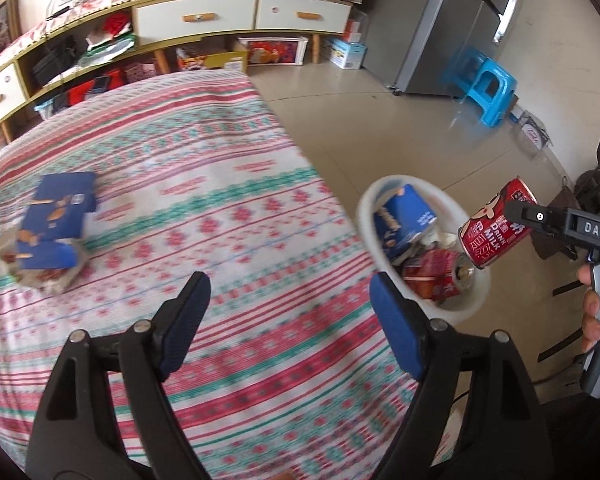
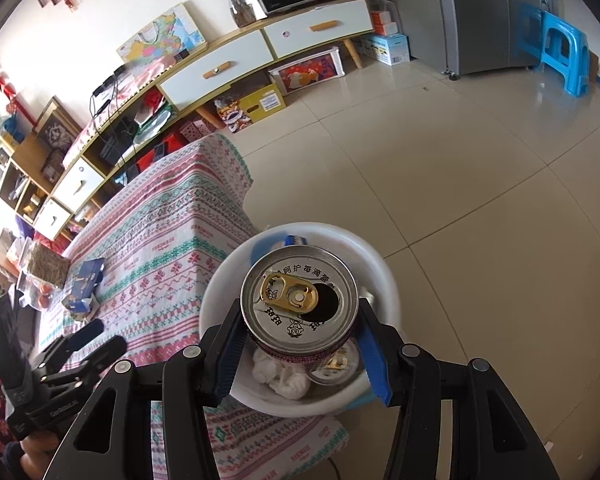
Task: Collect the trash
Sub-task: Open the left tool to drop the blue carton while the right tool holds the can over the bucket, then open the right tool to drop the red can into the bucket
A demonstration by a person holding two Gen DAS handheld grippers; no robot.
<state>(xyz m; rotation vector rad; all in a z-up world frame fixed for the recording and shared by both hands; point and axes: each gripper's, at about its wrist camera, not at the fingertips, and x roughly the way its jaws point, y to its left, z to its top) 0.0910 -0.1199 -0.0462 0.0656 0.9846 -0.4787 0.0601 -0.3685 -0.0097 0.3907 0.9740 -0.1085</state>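
My right gripper (image 2: 300,308) is shut on a red milk drink can (image 2: 300,300) with its opened top facing the camera. The can hangs over a white bin (image 2: 380,264) on the floor by the table corner. In the left wrist view the can (image 1: 496,226) is tilted above the bin (image 1: 476,292), which holds a blue carton (image 1: 404,216) and a crushed red can (image 1: 432,276). White tissue (image 2: 284,376) also lies in it. My left gripper (image 1: 290,284) stands open over the patterned tablecloth (image 1: 220,184), with nothing between its fingers. Torn blue cartons (image 1: 60,208) lie on the table to its far left.
A clear bag of food (image 2: 48,268) sits beside the blue cartons (image 2: 84,280). A long cabinet (image 1: 200,16) runs behind the table. A fridge (image 1: 452,28) and blue stool (image 1: 488,92) stand across the tiled floor (image 2: 460,180). A person's hand (image 1: 592,312) holds the right gripper's handle.
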